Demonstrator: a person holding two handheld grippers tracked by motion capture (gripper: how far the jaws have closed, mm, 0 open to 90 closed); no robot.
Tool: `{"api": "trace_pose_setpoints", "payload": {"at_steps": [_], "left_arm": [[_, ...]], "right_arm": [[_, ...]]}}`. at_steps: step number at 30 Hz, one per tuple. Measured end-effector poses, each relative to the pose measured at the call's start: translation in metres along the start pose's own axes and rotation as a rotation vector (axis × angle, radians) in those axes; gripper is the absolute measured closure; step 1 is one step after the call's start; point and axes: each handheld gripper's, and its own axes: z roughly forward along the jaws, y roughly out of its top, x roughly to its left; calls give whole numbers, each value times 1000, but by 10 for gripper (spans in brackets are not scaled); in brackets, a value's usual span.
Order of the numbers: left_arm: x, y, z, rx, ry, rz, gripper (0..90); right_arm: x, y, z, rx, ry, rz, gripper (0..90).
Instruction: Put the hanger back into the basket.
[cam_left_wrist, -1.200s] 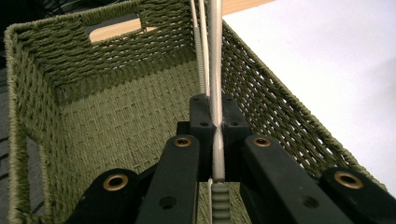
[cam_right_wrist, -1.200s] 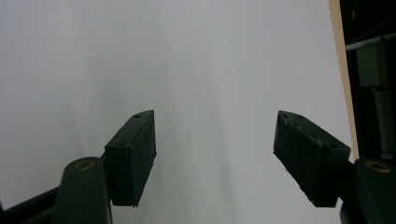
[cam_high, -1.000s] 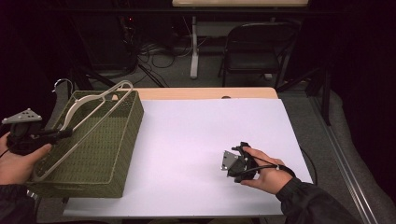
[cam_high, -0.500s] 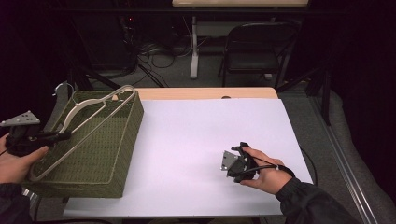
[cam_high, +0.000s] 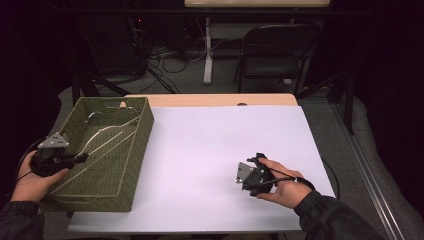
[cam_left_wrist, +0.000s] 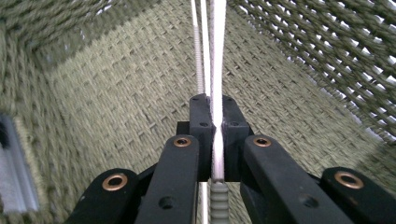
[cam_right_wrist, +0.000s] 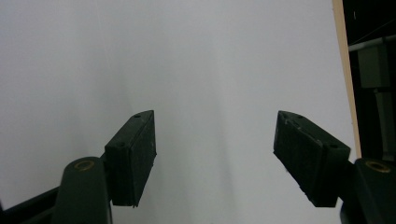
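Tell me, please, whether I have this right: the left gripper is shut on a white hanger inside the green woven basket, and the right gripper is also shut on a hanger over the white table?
Not quite. The left gripper is indeed shut on the white hanger inside the green woven basket, but the right gripper is open and holds nothing. The right gripper view shows its jaws wide apart over the bare white table.

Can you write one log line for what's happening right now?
left gripper: shut on hanger | hanger: inside basket | right gripper: open, empty
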Motion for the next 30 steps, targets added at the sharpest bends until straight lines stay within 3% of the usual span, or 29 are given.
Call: {"api": "trace_pose_setpoints", "payload": {"at_steps": [3,6,9,12,17,23,28,30], "left_arm": [[-2,0,4,33,9,21,855],[-4,3,-3,-32,13,25,696],[-8,4,-12,-64,36,55,590],[-9,4,-20,-92,11,14,511],[-14,0,-29,-126,32,-30,433],[-40,4,-53,-223,31,-63,410],[-73,8,-72,-279,28,-79,396],[-89,8,-77,-302,24,-61,385]], "right_arm": [[0,-1,0,-9,1,2,298],[0,-1,-1,-6,-2,10,298],[0,-2,-2,-6,-1,5,298],[0,-2,-2,-8,-3,12,298],[1,-2,-2,-23,-1,14,297],[2,-3,-7,-24,-11,19,297],[3,-8,-13,-38,-21,48,293],[4,-12,-16,-42,-24,67,290]]}}
